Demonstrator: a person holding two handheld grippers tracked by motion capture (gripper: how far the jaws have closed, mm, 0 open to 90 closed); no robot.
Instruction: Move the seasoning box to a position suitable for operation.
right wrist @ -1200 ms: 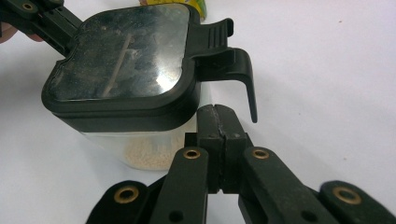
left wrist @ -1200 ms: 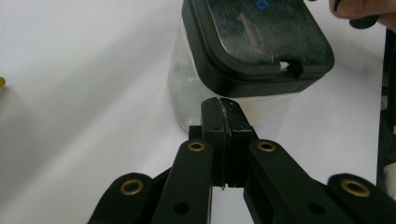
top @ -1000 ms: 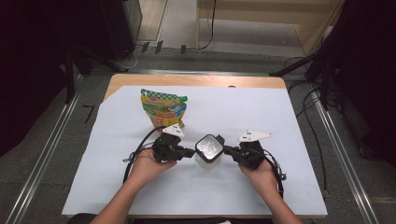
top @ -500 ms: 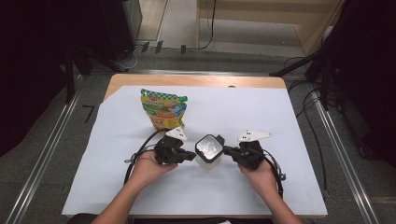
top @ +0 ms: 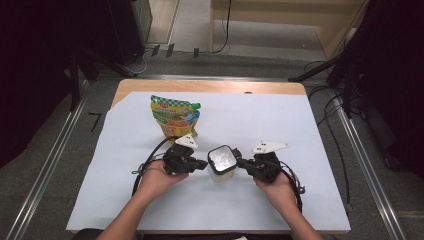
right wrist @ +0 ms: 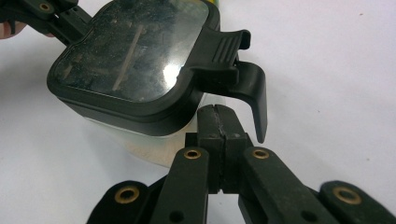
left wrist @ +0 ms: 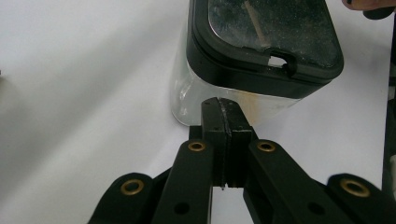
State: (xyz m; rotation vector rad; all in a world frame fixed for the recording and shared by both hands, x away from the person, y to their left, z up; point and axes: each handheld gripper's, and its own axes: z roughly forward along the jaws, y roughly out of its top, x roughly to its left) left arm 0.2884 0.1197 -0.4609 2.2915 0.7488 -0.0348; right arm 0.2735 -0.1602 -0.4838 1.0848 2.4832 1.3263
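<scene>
A clear square jar with a black lid (top: 221, 161) stands on the white sheet between my two grippers. My left gripper (top: 204, 164) points at it from the left, jaws pressed together with nothing between them; in the left gripper view its tips (left wrist: 222, 105) sit against the jar's clear wall (left wrist: 187, 95) just under the lid (left wrist: 266, 35). My right gripper (top: 239, 162) faces it from the right, also shut and empty. In the right gripper view its tips (right wrist: 218, 113) rest below the lid's black latch handle (right wrist: 243, 74). A colourful snack bag (top: 174, 116) lies behind the jar to the left.
The white sheet (top: 280, 125) covers a wooden table (top: 210, 86). Metal rails (top: 370, 165) run along both sides on the floor, and cables (top: 330, 107) lie at the right. The person's forearms come in from the bottom edge.
</scene>
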